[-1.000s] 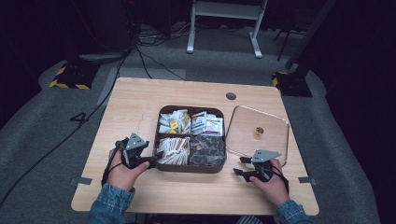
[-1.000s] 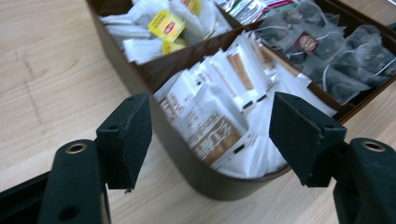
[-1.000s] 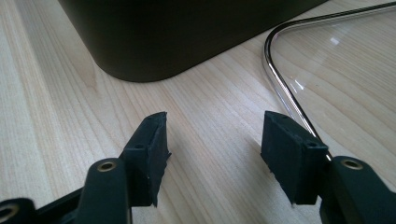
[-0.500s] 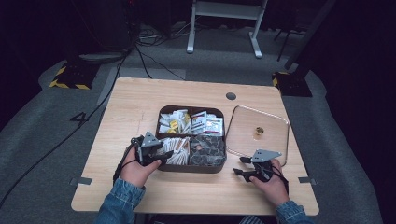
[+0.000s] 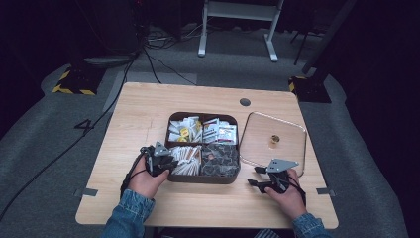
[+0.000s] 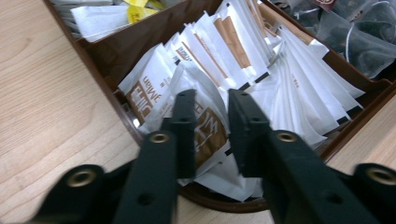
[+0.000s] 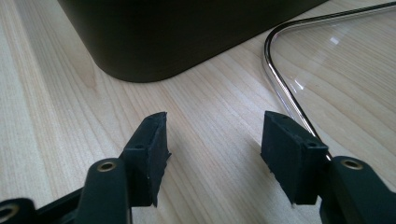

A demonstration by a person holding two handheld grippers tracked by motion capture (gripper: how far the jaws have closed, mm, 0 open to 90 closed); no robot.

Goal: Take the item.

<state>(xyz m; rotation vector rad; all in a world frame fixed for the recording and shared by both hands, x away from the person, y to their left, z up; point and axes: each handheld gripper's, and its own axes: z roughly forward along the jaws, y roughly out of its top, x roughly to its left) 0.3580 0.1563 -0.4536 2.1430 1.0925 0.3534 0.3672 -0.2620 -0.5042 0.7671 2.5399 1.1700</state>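
A white-and-brown sachet [image 6: 208, 128] is caught between the jaws of the left gripper [image 6: 211, 135], which have just been closing onto it; the pads appear pressed against its two faces, the packet standing on edge among a fanned row of similar sachets [image 6: 261, 79]. That row is packed into the near-left compartment of a dark brown divided box [image 5: 171, 176], seen in the high view at the middle of the wooden table [image 5: 138, 114]. In the other compartments, yellow-tagged packets [image 5: 184, 130], printed packets [image 5: 219, 132] and dark mesh bags [image 5: 220, 159] are held. The left gripper [image 5: 166, 161] is tipped over the box's left edge. To the right of the box, a clear lid [image 5: 273, 141] with a small knob is laid flat on the table. The right gripper [image 7: 212, 140] is held low over bare wood between box and lid, its jaws spread with nothing between them.
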